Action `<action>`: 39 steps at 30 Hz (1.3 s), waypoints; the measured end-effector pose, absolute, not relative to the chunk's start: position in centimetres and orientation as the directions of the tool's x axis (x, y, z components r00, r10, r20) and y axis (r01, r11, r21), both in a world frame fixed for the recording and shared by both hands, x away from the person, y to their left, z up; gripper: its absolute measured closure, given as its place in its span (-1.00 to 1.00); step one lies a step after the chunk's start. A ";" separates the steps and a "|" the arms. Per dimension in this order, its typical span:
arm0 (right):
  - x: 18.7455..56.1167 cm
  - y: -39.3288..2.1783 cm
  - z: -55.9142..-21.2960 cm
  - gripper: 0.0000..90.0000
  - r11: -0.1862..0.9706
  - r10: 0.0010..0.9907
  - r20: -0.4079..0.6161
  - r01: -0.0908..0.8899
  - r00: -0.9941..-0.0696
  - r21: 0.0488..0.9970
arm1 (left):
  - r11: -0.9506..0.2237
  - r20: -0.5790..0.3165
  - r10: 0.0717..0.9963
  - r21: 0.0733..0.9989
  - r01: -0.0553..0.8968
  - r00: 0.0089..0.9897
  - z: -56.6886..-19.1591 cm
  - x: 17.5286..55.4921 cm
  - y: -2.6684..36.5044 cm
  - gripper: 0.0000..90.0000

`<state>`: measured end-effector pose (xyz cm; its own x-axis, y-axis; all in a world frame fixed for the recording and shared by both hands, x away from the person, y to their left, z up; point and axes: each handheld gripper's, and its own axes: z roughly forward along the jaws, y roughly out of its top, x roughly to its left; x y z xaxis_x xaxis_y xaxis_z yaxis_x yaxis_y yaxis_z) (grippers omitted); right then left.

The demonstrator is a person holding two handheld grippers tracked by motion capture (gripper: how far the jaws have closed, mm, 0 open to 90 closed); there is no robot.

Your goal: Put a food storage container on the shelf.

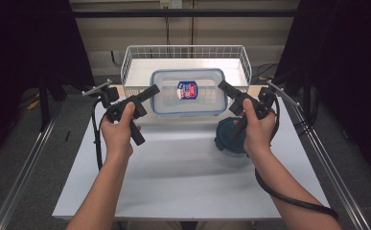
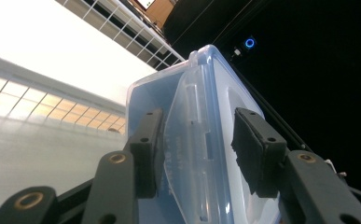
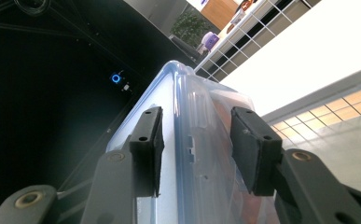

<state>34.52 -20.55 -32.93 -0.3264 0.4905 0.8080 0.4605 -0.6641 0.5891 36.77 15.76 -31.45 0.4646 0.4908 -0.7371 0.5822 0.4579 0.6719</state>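
A white table (image 1: 173, 177) is seen nearest, with the forearms entering from the near edge. A dark round lid (image 1: 228, 139) lies on the table, partly under the right hand (image 1: 257, 132). The left hand (image 1: 118, 132) is raised at about the same height.

The clear box (image 1: 188, 92), with blue-rimmed lid and a red-and-blue label, is held off the table between both tools, just in front of the wire basket (image 1: 185, 60) at the far edge.

Left gripper (image 2: 201, 144): jaws part closed across the box's short end. The near pad is seen against the lid latch; a slight gap seems to remain at the other pad, so a firm clamp cannot be confirmed.

Right gripper (image 3: 197, 151): jaws astride the opposite end at the lid seam. Whether the pads press cannot be told.

Handling, as judged: the box appears empty, hence light. The plastic is stiff but smooth, so slipping is likely under a loose hold. The walls may flex if squeezed hard, and the latches could pop. Hold is best taken at the two short ends over the rim and latch, where the shell is stiffest, with the box kept level.
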 end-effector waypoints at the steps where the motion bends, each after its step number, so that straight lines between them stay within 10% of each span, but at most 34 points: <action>1: 34.7 -20.5 -32.8 0.24 -0.666 0.488 0.809 0.460 -0.327 0.587 | 0.464 -0.737 0.494 0.672 0.577 0.460 -31.3 36.9 15.7 0.22; 39: 41.6 -20.6 -29.0 0.27 -0.743 0.469 0.830 0.374 -0.301 0.555 | 0.539 -0.781 0.445 0.625 0.565 0.439 -28.2 44.7 14.4 0.22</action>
